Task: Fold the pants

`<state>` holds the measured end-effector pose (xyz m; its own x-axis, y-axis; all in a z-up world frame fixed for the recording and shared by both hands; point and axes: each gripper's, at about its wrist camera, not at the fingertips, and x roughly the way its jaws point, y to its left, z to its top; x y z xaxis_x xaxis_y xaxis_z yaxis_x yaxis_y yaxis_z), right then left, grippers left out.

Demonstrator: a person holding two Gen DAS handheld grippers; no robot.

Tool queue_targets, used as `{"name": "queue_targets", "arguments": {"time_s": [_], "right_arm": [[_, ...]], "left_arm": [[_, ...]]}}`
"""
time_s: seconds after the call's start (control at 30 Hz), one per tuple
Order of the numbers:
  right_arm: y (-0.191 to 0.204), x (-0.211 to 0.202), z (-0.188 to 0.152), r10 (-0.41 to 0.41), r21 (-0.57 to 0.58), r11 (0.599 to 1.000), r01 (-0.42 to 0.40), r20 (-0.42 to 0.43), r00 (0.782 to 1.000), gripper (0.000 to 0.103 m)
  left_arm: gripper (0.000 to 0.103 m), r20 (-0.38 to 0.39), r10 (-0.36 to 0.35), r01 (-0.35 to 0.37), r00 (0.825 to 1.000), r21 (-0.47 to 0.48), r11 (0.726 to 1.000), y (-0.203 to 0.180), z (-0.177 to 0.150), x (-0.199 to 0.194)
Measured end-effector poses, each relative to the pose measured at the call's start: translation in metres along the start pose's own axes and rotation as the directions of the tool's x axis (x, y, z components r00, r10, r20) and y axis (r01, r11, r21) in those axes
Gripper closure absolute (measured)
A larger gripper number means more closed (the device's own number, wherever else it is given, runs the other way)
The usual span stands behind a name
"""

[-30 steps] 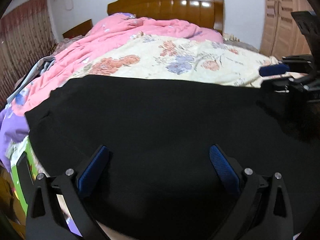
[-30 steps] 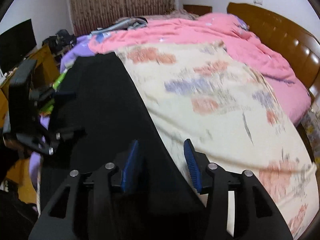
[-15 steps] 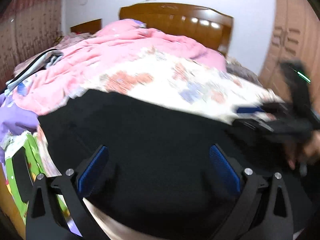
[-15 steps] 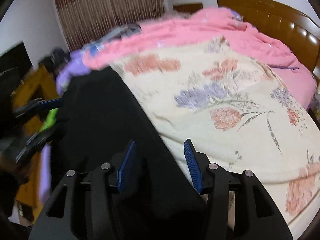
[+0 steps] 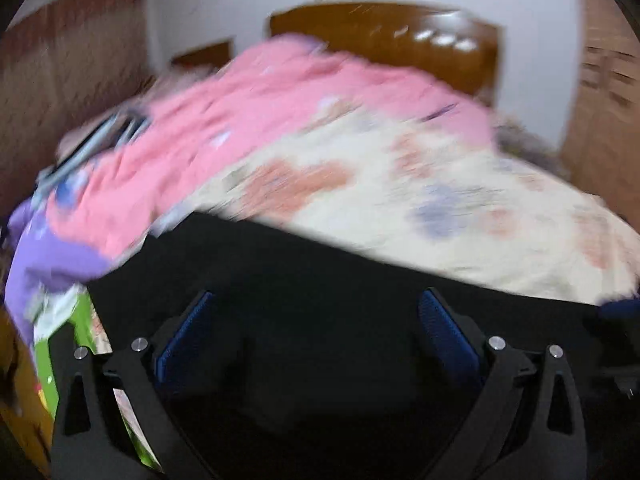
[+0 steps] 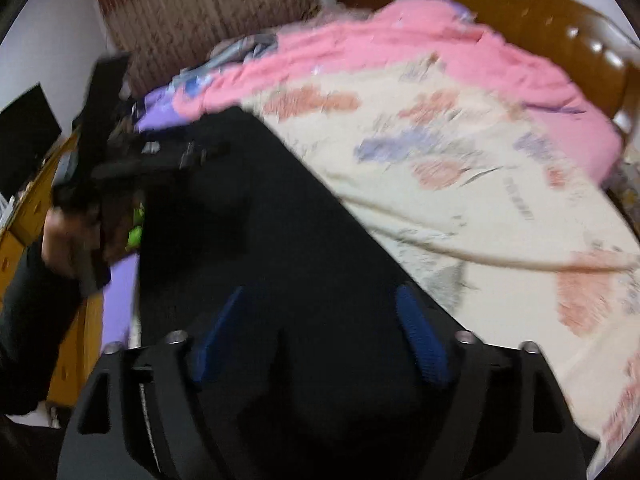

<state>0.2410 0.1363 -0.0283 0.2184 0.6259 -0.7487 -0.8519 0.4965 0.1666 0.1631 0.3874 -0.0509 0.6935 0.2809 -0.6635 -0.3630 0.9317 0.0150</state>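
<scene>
Since the frame a second before, my right claw (image 6: 320, 320) had spread its jaws from a narrow gap to a wide one, and both cameras had swung, leaving everything blurred.

The bed filled the scene ahead of both claws. A cream floral quilt (image 5: 440, 208) covered most of it, lying ahead of my left claw (image 5: 316, 328) and to the right of my right claw. Beyond the quilt lay a rumpled pink blanket (image 5: 260, 112), and behind that stood the wooden headboard (image 5: 384, 36). A brown curtain (image 6: 208, 12) hung far ahead and to the left of my right claw.

The black pants (image 5: 320, 280) were spread flat along the near edge of the bed, directly under and between the fingers of both claws. From the right claw they ran forward and left as a long dark strip (image 6: 256, 220) beside the quilt's edge.

My left claw was wide open, its blue pads (image 5: 184, 332) well apart above the dark fabric, gripping nothing. My right claw was likewise wide, with nothing pinched between its blue pads (image 6: 420, 340).

From the right camera, my left hand (image 6: 64, 236) showed ahead and to the left, holding the left claw's handle over the pants' far end. A purple cloth (image 5: 44, 248) and a green patch (image 5: 68, 328) sat left of my left claw.
</scene>
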Motion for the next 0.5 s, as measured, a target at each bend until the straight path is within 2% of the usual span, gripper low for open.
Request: {"name": "queue_targets", "arguments": {"time_s": [0.07, 0.1, 0.13, 0.2, 0.27, 0.3, 0.33, 0.37, 0.4, 0.43, 0.47, 0.5], "right_arm": [[-0.013, -0.016, -0.015, -0.06, 0.048, 0.997, 0.06, 0.005, 0.998, 0.014], [-0.023, -0.025, -0.026, -0.113, 0.08, 0.99, 0.113, -0.006, 0.994, 0.014], [-0.036, -0.031, -0.038, -0.159, 0.116, 0.98, 0.161, -0.033, 0.987, 0.014], [-0.062, -0.033, -0.059, -0.2, 0.2, 0.956, 0.217, -0.1, 0.975, 0.014], [-0.089, -0.024, -0.078, -0.214, 0.275, 0.926, 0.258, -0.181, 0.96, 0.014], [-0.095, -0.029, -0.087, -0.195, 0.283, 0.933, 0.221, -0.118, 0.974, 0.014], [-0.095, -0.035, -0.09, -0.195, 0.292, 0.932, 0.217, -0.101, 0.976, 0.014], [-0.094, -0.038, -0.092, -0.206, 0.315, 0.92, 0.235, -0.124, 0.971, 0.014], [-0.091, -0.048, -0.092, -0.227, 0.339, 0.907, 0.252, -0.112, 0.968, 0.014], [-0.088, -0.06, -0.095, -0.235, 0.348, 0.904, 0.247, -0.077, 0.969, 0.014], [-0.084, -0.076, -0.099, -0.237, 0.353, 0.906, 0.232, -0.03, 0.971, 0.014], [-0.08, -0.087, -0.103, -0.248, 0.354, 0.905, 0.238, -0.016, 0.969, 0.014]], "left_arm": [[0.002, 0.003, -0.092, 0.092, 0.996, 0.075, 0.993, -0.036, -0.007, -0.018], [0.002, -0.017, -0.147, 0.148, 0.989, 0.132, 0.98, -0.057, -0.013, -0.021], [0.002, -0.048, -0.167, 0.173, 0.985, 0.194, 0.966, -0.078, -0.02, -0.019], [0.002, -0.089, -0.131, 0.15, 0.987, 0.244, 0.958, -0.096, -0.032, -0.007], [0.001, -0.182, -0.108, 0.147, 0.977, 0.215, 0.966, -0.098, -0.046, 0.019], [0.001, -0.166, -0.161, 0.184, 0.973, 0.135, 0.974, -0.088, -0.051, 0.025], [0.001, -0.173, -0.181, 0.199, 0.968, 0.089, 0.976, -0.08, -0.05, 0.029], [0.001, -0.188, -0.174, 0.194, 0.967, 0.09, 0.977, -0.079, -0.047, 0.031], [0.001, -0.202, -0.142, 0.166, 0.969, 0.108, 0.98, -0.082, -0.046, 0.032], [0.001, -0.207, -0.103, 0.129, 0.973, 0.116, 0.985, -0.086, -0.045, 0.03], [0.002, -0.206, -0.036, 0.061, 0.978, 0.117, 0.991, -0.094, -0.043, 0.022], [0.002, -0.185, -0.025, 0.047, 0.982, 0.118, 0.992, -0.101, -0.04, 0.014]]}}
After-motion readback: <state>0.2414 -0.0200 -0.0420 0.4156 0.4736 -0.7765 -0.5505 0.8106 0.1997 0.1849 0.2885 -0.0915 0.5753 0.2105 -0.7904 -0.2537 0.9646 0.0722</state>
